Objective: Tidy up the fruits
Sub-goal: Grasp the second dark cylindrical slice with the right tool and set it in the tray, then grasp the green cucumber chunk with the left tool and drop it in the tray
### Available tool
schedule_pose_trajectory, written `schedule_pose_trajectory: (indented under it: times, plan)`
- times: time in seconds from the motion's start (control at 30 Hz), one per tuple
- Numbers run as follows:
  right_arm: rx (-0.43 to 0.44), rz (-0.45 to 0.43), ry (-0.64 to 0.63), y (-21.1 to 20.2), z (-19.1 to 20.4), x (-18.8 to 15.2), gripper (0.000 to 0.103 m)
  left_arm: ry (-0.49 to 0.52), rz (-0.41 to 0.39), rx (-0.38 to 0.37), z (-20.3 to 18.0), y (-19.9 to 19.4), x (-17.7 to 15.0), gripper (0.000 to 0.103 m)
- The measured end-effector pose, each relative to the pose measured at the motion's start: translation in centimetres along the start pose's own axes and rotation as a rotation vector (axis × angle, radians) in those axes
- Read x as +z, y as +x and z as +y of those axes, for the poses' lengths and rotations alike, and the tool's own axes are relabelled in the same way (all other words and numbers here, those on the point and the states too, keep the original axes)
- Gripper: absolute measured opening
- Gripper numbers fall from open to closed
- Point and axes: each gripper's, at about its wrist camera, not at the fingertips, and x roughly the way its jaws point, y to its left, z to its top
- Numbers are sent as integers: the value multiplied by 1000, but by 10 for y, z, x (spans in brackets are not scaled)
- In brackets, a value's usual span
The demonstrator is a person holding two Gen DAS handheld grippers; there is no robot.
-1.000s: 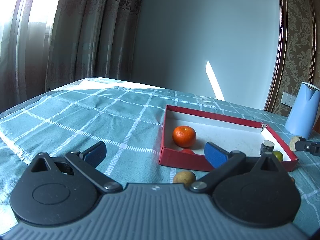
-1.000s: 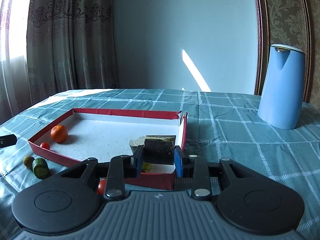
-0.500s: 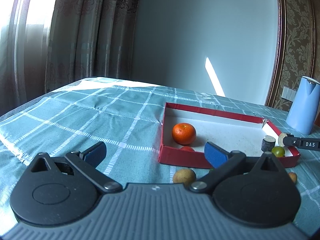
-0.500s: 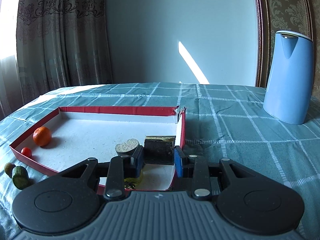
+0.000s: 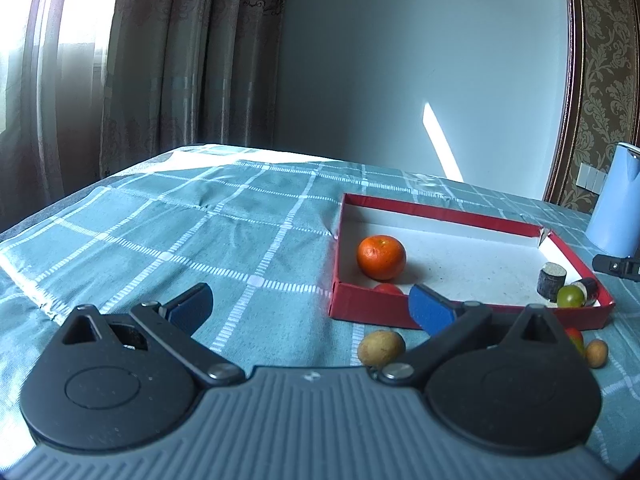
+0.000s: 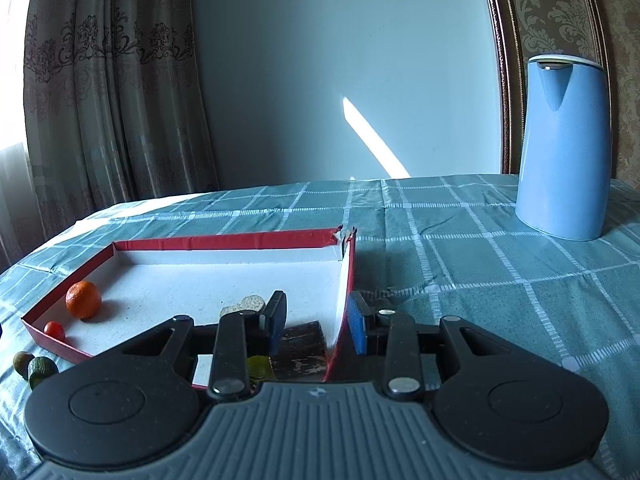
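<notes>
Shows a red-walled tray [image 5: 440, 212] with a white floor on a teal checked tablecloth [image 5: 200, 240], curtains and a pale wall behind. Finds an orange mandarin [image 5: 381, 257] inside the tray near its left wall, with a red cherry tomato [image 5: 388, 289] tucked just behind the near wall. Puts a green fruit [image 5: 570, 296] in the tray's near right corner, next to a dark upright cylinder [image 5: 551, 280]. Leaves a yellow-brown fruit [image 5: 380, 347] and a smaller brown fruit [image 5: 596, 353] out on the cloth, just in front of the tray.

Catches the left gripper [image 5: 310, 308] low over the cloth with its blue pads spread wide and nothing between them. Places the right gripper [image 6: 318, 324] at the tray's right corner, pads drawn close together, the tray wall running up through the gap. Reveals a dark piece [image 6: 302, 342] low between those pads; cannot tell whether they press on it.

Sets a blue kettle [image 6: 564, 148] well off to the right. Offers only a small emblem [image 6: 316, 392] on the grey housing, too small to read.
</notes>
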Motion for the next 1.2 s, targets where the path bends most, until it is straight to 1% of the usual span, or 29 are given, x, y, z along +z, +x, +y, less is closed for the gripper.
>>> schedule_pose_trajectory:
  times: [0.07, 0.13, 0.2, 0.23, 0.27, 0.3, 0.37, 0.47, 0.5, 0.53, 0.57, 0.63, 0.7, 0.77, 0.83, 0.9, 0.97, 1.03, 1.13, 1.2]
  plan:
    - [-14, -26, 32, -4, -6, 2, 32, 1, 3, -2, 0, 0, 0, 103]
    - [-25, -45, 59, -6, -12, 3, 33, -1, 13, -21, 1, 1, 0, 103]
    - [-43, -64, 76, -9, -16, 4, 44, 1, 30, -60, 2, 1, 1, 103]
    - [-52, -74, 86, -10, -18, 4, 55, 7, 36, -83, 2, 1, 0, 103]
    - [-57, -81, 93, -11, -19, 4, 61, 15, 39, -99, 1, 0, 0, 103]
    - [-58, -88, 100, -12, -21, 5, 61, 26, 40, -109, 0, -1, 0, 103]
    - [-51, -98, 108, -14, -22, 6, 61, 85, 40, -124, -6, -5, -2, 103]
    - [-38, -102, 112, -15, -21, 7, 61, 219, 36, -130, -18, -10, -9, 103]
    - [-32, -102, 115, -16, -21, 8, 61, 264, 38, -126, -23, -11, -12, 101]
    - [-25, -102, 116, -17, -21, 8, 61, 297, 42, -123, -27, -10, -14, 95]
    - [-20, -102, 118, -17, -21, 8, 61, 322, 54, -131, -31, -9, -16, 91]
    - [-13, -104, 118, -18, -19, 9, 61, 368, 95, -145, -38, -3, -18, 84]
    - [-13, -105, 114, -19, -19, 9, 61, 402, 129, -135, -46, 4, -21, 78]
    - [-12, -102, 114, -18, -19, 9, 61, 404, 129, -149, -50, 4, -21, 76]
    - [-11, -96, 113, -18, -18, 8, 61, 391, 122, -198, -56, 0, -20, 66]
    - [-13, -89, 110, -17, -17, 8, 61, 401, 116, -224, -64, -1, -21, 60]
    - [-11, -88, 110, -17, -17, 8, 61, 419, 120, -242, -74, 1, -21, 59]
    - [-12, -92, 109, -17, -17, 8, 61, 437, 123, -251, -83, 5, -20, 55]
    - [-10, -92, 114, -18, -18, 8, 61, 455, 131, -246, -92, 12, -20, 52]
    - [-8, -94, 114, -18, -19, 8, 61, 461, 141, -233, -94, 17, -21, 52]
